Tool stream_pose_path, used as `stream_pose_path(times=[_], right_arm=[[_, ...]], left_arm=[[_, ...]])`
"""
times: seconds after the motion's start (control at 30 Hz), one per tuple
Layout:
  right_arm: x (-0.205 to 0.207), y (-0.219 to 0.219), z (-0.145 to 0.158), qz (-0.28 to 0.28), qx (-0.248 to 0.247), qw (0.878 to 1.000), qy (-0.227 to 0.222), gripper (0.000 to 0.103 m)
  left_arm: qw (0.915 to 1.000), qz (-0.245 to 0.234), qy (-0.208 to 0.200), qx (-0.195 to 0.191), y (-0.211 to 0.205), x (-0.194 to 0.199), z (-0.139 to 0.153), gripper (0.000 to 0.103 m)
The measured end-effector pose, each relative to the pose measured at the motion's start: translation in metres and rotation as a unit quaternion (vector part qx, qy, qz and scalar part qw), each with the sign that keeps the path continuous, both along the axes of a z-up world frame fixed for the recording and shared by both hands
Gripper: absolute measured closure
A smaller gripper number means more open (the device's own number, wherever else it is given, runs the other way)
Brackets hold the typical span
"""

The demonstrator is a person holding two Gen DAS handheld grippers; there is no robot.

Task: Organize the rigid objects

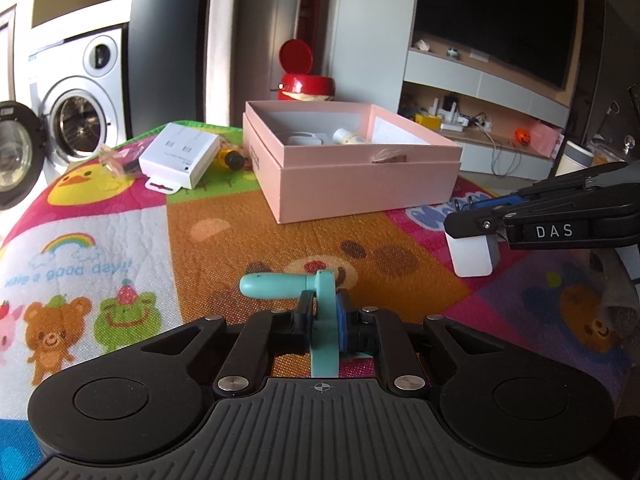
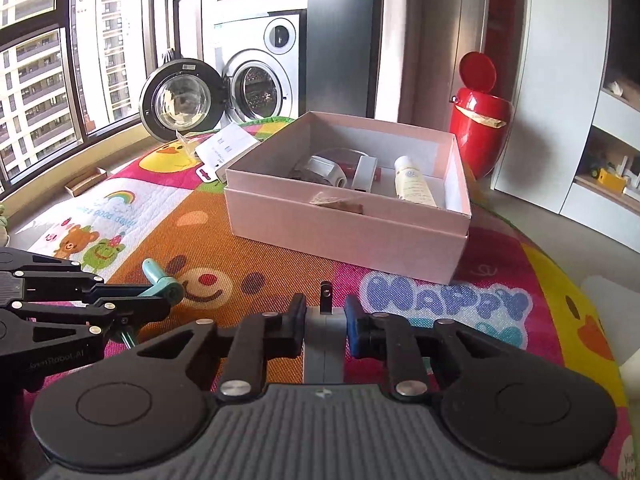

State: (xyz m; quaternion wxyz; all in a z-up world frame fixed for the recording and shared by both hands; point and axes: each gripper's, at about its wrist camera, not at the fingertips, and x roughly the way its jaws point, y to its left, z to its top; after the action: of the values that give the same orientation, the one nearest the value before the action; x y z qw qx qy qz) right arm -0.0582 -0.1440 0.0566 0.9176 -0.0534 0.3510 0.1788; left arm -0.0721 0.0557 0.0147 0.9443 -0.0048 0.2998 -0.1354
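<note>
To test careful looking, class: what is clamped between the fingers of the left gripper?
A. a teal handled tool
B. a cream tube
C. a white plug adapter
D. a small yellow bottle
A: in the left wrist view the left gripper is shut on the teal handled tool; the white plug adapter sits in the right gripper.

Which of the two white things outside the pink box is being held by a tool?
The small white plug adapter, clamped in the right tool. The flat white carton lies untouched beside the pink cardboard box.
</note>
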Motion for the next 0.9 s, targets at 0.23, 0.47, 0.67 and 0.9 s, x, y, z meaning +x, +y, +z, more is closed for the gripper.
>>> stream_pose_path(times=[0.23,0.47,0.67,0.9], right_arm=[[-0.024,-0.015,0.027,0.012,0.005,1.0,-0.019,0.083],[-0.014,-0.027,0.092,0.017,0.04,0.995,-0.085,0.083],[0.043,-0.035,0.14,-0.018,0.07,0.989,-0.126,0.083],[0.105,-0.03,0.132,-0.039,0.091,0.99,-0.1,0.083]], left_arm=[[0.9971,-0.047,-0.06,-0.003,-0.009,-0.023,0.045,0.088],[0.9861,-0.074,-0.149,-0.004,-0.01,-0.008,0.115,0.088],[0.9826,-0.074,-0.167,-0.035,-0.014,0.062,0.164,0.088],[0.9837,-0.07,-0.124,-0.109,-0.021,0.134,0.159,0.087]])
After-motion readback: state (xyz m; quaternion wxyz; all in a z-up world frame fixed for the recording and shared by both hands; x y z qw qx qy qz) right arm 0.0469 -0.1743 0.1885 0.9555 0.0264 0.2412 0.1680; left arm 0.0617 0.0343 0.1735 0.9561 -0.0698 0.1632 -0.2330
